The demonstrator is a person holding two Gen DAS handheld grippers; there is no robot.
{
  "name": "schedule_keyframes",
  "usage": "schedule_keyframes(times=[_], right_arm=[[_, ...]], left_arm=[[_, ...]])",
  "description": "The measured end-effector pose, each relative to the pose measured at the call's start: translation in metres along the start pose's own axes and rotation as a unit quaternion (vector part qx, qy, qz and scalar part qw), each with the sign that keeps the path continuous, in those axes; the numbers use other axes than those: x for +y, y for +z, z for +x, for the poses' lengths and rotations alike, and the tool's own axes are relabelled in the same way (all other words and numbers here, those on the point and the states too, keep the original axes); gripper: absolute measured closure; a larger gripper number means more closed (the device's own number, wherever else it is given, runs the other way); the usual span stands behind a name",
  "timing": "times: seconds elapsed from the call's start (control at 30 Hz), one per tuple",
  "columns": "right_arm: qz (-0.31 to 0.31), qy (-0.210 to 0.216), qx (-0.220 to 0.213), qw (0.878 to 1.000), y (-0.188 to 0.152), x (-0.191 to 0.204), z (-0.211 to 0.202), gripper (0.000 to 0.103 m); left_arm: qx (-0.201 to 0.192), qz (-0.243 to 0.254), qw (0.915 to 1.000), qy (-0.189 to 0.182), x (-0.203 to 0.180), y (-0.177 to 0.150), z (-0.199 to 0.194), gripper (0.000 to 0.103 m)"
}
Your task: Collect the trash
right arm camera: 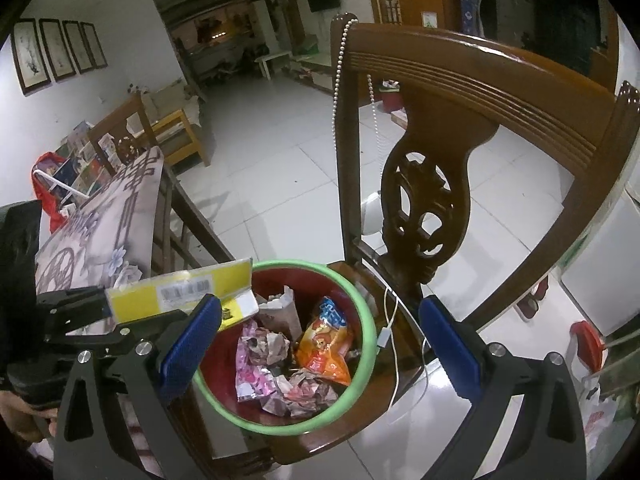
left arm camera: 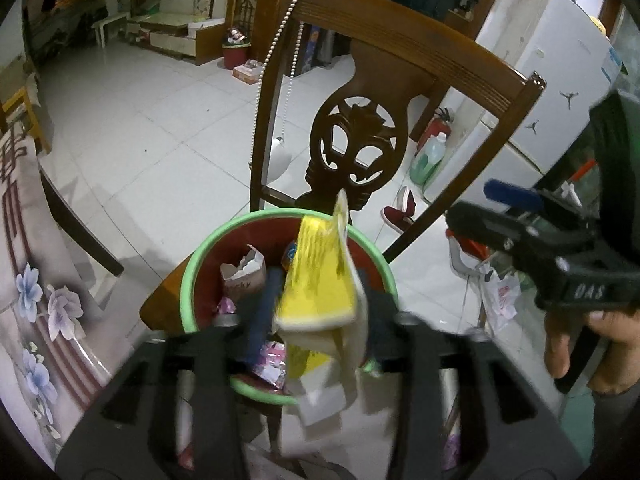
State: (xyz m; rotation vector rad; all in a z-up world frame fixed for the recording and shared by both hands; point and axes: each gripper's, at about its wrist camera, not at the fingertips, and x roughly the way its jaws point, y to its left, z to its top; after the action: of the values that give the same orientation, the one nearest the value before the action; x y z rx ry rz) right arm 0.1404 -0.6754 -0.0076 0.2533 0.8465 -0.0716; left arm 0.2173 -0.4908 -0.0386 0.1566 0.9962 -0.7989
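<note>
Right wrist view: carved wooden chair (right arm camera: 452, 128), glossy; on its seat a round red bin (right arm camera: 362, 316), green-rimmed, holding crumpled wrappers (right arm camera: 276, 364). Flat yellow carton (right arm camera: 180, 292) hangs loose between the half-open left tool (left arm camera: 316, 312) over the bin. Right tool (right arm camera: 320, 348) wide open, empty.

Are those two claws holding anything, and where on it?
Right gripper: nothing. A yellow box sits, by one end, between the left gripper fingers above the bin; whether they pinch it cannot be told.
</note>
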Motion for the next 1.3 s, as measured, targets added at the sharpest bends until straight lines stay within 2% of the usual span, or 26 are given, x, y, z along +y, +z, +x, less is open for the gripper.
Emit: schedule_keyframes(times=[0.03, 0.07, 0.17, 0.27, 0.57, 0.73, 0.87, 0.97, 1.07, 1.13, 1.3], right_arm=[[0.001, 0.0, 0.0, 1.0, 0.0, 0.0, 0.0, 0.007], [0.001, 0.0, 0.001, 1.0, 0.0, 0.0, 0.0, 0.007], [-0.001, 0.001, 0.0, 1.0, 0.0, 0.001, 0.0, 0.007], [-0.003, 0.004, -0.001, 1.0, 0.0, 0.005, 0.0, 0.007], [-0.011, 0.01, -0.007, 1.0, 0.004, 0.025, -0.004, 0.007], [-0.017, 0.013, -0.015, 1.0, 0.008, 0.044, -0.016, 0.007], [-0.036, 0.014, -0.021, 0.999, 0.011, 0.07, -0.027, 0.007], [-0.054, 0.018, -0.029, 0.998, 0.012, 0.097, -0.037, 0.007], [-0.072, 0.026, -0.037, 0.996, 0.012, 0.126, -0.048, 0.007], [-0.083, 0.035, -0.042, 0.995, 0.011, 0.151, -0.058, 0.007], [-0.102, 0.056, -0.057, 0.992, 0.003, 0.204, -0.075, 0.007]], left_arm=[[-0.006, -0.006, 1.0, 0.005, 0.001, 0.001, -0.002, 0.033], [-0.011, -0.01, 0.9999, 0.008, 0.002, 0.001, -0.003, 0.025], [-0.016, -0.015, 0.9997, 0.01, 0.003, 0.003, -0.007, 0.011], [-0.018, -0.018, 0.9994, 0.024, 0.008, 0.0, -0.012, 0.006], [-0.004, -0.025, 0.9989, 0.04, 0.023, -0.013, -0.028, 0.006], [-0.019, -0.025, 0.9982, 0.051, 0.034, -0.028, -0.059, 0.006], [-0.034, -0.043, 0.9964, 0.064, 0.05, -0.04, -0.086, 0.006], [-0.043, -0.063, 0.9956, 0.053, 0.066, -0.051, -0.112, 0.006], [-0.06, -0.066, 0.9933, 0.074, 0.075, -0.062, -0.135, 0.006], [-0.074, -0.064, 0.99, 0.102, 0.08, -0.073, -0.156, 0.006], [-0.115, -0.076, 0.9774, 0.16, 0.099, -0.108, -0.215, 0.006]])
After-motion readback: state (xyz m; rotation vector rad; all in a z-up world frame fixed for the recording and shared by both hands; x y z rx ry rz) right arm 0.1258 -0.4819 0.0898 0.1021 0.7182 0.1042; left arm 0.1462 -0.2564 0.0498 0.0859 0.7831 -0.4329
